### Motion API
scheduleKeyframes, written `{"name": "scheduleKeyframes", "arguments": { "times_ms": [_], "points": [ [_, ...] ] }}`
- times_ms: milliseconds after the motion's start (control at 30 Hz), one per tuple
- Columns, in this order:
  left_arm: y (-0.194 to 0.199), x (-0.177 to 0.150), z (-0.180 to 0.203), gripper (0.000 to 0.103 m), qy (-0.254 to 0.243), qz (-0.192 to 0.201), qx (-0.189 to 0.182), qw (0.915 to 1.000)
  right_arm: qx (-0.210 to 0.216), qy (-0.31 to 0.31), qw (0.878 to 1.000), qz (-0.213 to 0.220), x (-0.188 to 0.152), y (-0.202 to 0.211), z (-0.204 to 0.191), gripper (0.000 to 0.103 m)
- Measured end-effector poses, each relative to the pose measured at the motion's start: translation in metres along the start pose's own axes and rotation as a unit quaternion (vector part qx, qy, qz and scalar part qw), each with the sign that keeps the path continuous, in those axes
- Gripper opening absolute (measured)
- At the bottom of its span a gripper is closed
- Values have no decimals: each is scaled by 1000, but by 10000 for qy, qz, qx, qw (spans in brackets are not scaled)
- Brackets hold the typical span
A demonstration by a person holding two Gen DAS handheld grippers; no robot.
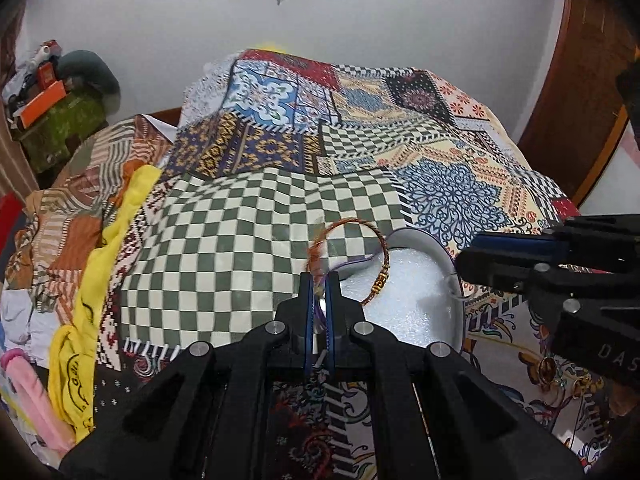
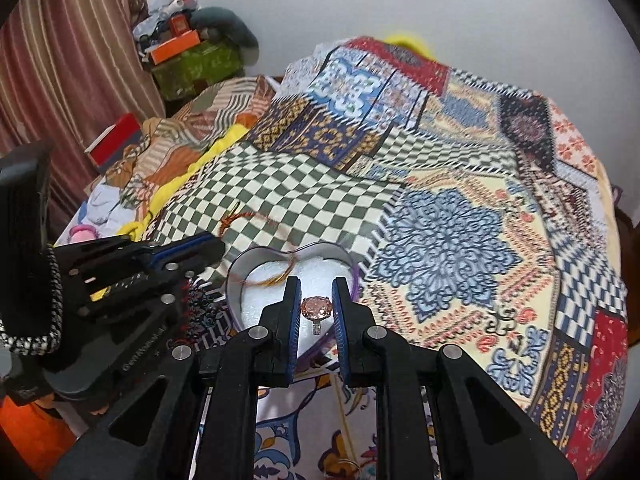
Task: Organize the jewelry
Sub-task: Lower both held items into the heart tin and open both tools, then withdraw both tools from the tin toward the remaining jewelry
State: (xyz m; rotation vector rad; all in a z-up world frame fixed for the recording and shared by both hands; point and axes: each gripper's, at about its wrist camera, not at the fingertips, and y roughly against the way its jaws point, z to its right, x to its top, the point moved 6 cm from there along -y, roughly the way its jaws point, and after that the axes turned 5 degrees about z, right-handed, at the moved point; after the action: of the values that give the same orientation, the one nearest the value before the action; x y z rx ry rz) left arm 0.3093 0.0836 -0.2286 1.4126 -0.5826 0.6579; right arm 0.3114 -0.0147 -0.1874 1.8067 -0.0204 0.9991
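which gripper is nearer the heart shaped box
Right, narrowly. The right gripper, shut on a ring, hangs directly over the heart-shaped box. The left gripper, shut on a bangle, sits beside the box's left edge.

Heart box [image 2: 256, 300] on bedspread [image 2: 440, 240]

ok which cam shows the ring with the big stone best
The right wrist view: the ring sits sharp and centred, pinched in the right gripper above the heart-shaped box. The left wrist view shows only that gripper's side; no ring visible.
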Motion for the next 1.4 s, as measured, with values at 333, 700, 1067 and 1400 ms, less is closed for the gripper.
{"name": "scheduleKeyframes", "arguments": {
  "times_ms": [333,700,1067,1400],
  "points": [
    [0,-10,11,4,-139,-155,-210,9996,101,133,9994,-304,-9,-13,-8,14],
    [22,-13,-10,7,50,-55,80,9999,24,470,9980,-433,-15,-17,-18,14],
    [53,-16,-24,33,101,138,378,9991,-338,792,9960,-251,-13,-5,-30,26],
    [80,-19,-13,36,55,215,332,9992,-454,553,9974,79,-16,32,-23,37]
  ]
}}
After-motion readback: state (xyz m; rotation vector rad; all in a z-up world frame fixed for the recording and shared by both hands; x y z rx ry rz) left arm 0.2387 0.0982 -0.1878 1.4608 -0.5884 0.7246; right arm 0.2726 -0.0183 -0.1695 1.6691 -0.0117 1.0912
